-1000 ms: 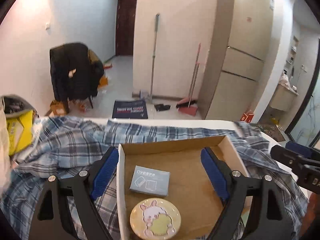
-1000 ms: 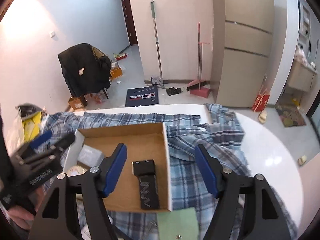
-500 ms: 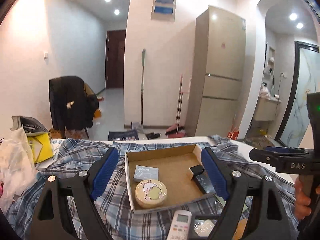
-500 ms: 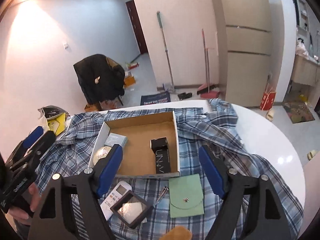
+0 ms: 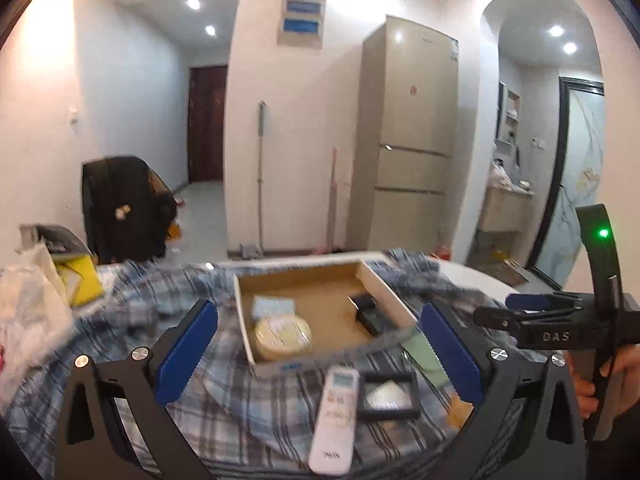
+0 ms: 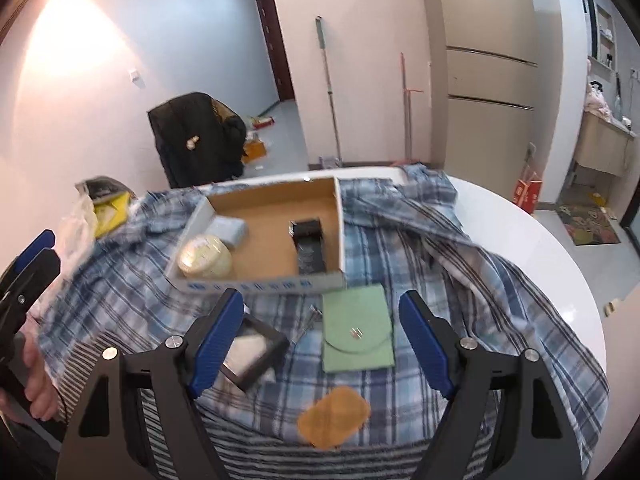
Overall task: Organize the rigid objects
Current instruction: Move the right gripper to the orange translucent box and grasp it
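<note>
Cardboard box (image 6: 276, 216), open-topped, on a plaid cloth (image 6: 400, 264) spread over a white round tabletop (image 6: 560, 276). Inside the box: round cream tin (image 6: 205, 257) at the near left corner, pale blue packet (image 6: 231, 229) just behind it, black carton (image 6: 307, 245) along the right wall; lettering on the carton too blurred to read. Outside the box, near side: green snap pouch (image 6: 358, 334), small metal piece (image 6: 310, 322) just left of the pouch, black frame case (image 6: 250, 350) with a pale insert, tan oval patch (image 6: 334, 416) nearest the camera. Left gripper (image 5: 320, 344) with fingers spread wide, having just opened further, nothing between the pads, hovering above the cloth. Right gripper (image 6: 322, 344) with fingers parted, also opening within the last moment, nothing gripped, pouch and case lying below the gap. Left wrist view only: white remote control (image 5: 335, 416) beside the frame case, small logo at its lower end unreadable; the other gripper's body at right marked "DAS", green light lit on its upright bracket, a hand (image 5: 600, 376) around the handle. Right wrist view only: tan patch in full, a striped cloth edge at the near rim, and a hand (image 6: 34, 376) at lower left. Blue printing along the box's near wall, not legible in either view.
</note>
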`<state>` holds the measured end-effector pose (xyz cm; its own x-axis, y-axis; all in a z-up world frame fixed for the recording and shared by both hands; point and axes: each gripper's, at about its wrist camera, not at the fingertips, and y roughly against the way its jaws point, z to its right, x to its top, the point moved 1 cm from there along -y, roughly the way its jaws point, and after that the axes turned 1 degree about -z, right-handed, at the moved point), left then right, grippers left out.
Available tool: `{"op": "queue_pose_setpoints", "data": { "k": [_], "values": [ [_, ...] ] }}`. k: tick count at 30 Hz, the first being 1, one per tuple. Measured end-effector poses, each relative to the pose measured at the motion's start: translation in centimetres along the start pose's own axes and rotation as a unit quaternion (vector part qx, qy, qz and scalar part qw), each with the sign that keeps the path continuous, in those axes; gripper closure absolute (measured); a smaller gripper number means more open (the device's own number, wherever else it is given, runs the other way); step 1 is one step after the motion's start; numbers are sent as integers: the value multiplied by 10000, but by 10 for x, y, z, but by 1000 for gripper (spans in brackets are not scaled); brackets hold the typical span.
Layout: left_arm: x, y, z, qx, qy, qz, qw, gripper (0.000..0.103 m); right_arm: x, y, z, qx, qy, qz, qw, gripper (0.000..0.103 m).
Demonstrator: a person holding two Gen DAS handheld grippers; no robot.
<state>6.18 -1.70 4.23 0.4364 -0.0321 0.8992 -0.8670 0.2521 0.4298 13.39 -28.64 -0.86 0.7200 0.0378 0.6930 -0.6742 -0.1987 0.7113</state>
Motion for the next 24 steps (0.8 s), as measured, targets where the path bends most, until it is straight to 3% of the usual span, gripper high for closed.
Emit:
{"op": "queue_pose_setpoints", "data": {
  "k": [5, 11, 14, 19, 24],
  "values": [
    [-19, -15, -7, 112, -83, 51, 9999, 0, -19, -14, 3, -49, -20, -266, 9996, 24],
    [-38, -40, -22, 131, 96, -369, 9992, 0, -34, -26, 6, -200, -39, -409, 9990, 24],
    [-43, -46, -26, 299, 53, -387, 9988, 0, -42, -30, 10, -225, -105, -479, 9985, 24],
    [-43, -50, -22, 277, 16, -405, 9988, 0, -61, -28, 19, -618, -227, -532, 9964, 24],
    [-47, -49, -13, 281, -163, -375, 9988, 0, -75, -33, 21, -369, -322, -884, 9949, 24]
  ]
}}
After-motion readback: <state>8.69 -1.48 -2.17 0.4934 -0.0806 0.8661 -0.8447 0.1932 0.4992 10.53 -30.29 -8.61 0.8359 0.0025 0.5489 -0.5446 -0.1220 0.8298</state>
